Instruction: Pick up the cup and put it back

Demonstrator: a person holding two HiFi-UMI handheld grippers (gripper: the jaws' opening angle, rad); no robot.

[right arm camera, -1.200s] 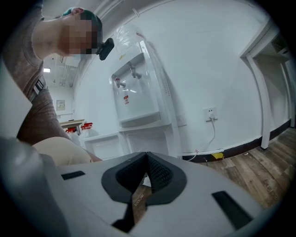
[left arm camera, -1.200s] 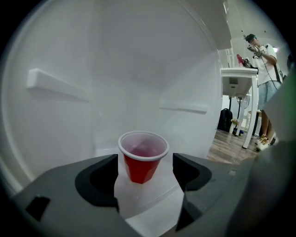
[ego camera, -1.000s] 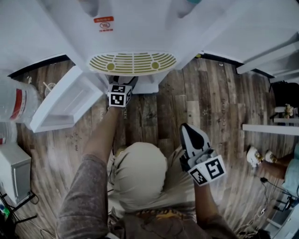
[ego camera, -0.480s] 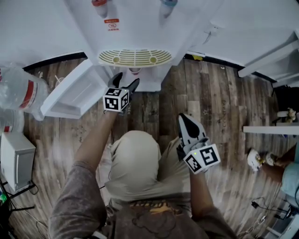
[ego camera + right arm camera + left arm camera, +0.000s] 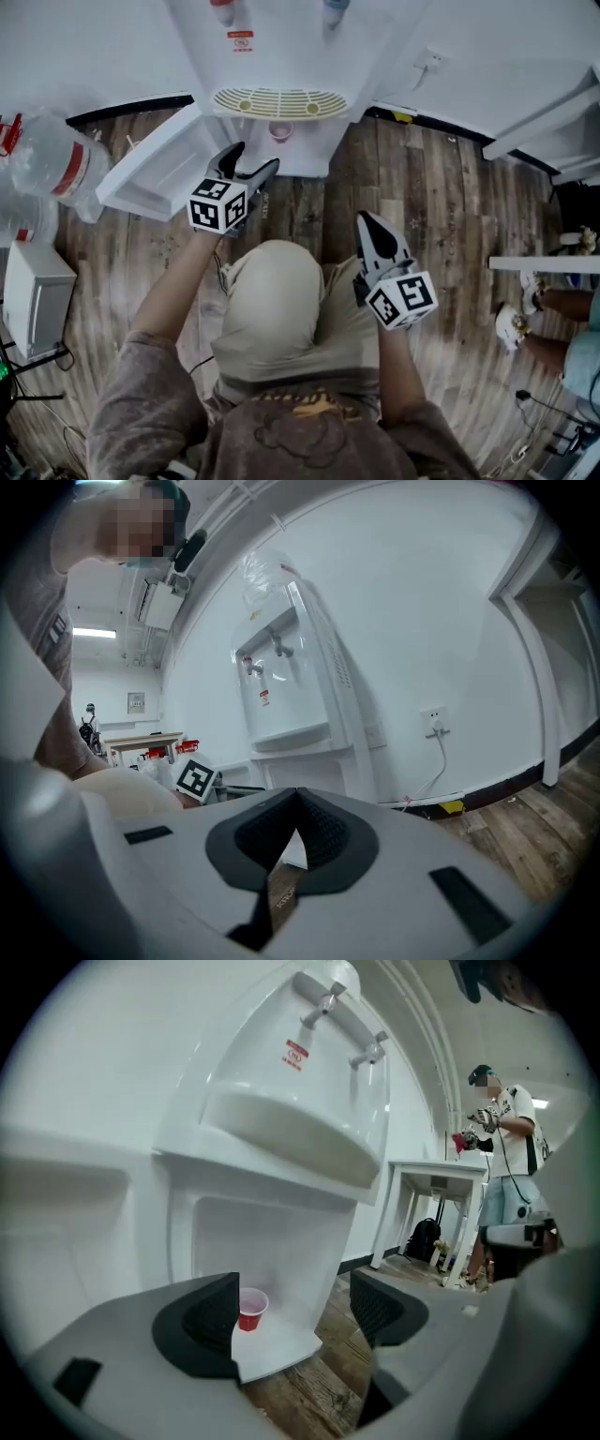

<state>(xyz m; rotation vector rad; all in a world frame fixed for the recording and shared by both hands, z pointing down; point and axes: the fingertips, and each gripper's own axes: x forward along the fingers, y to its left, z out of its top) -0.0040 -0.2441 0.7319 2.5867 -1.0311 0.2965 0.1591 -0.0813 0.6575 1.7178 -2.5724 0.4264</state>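
A small red cup stands upright on the white floor of the water dispenser's open lower compartment, below the yellow drip tray. My left gripper hovers in front of that compartment, open and empty. In the left gripper view the cup lies beyond the jaws, next to the left pad, with my left gripper spread wide. My right gripper hangs over my knee, shut on nothing. In the right gripper view my right gripper has its pads meeting at the tips.
The compartment's white door swings open to the left. A large water bottle and a white box stand at the left. Another person stands by a white table. A wall socket with a cable sits right of the dispenser.
My left gripper has drawn back from under the drip tray, its jaws still open. The red cup now shows in the compartment. My right gripper has barely moved.
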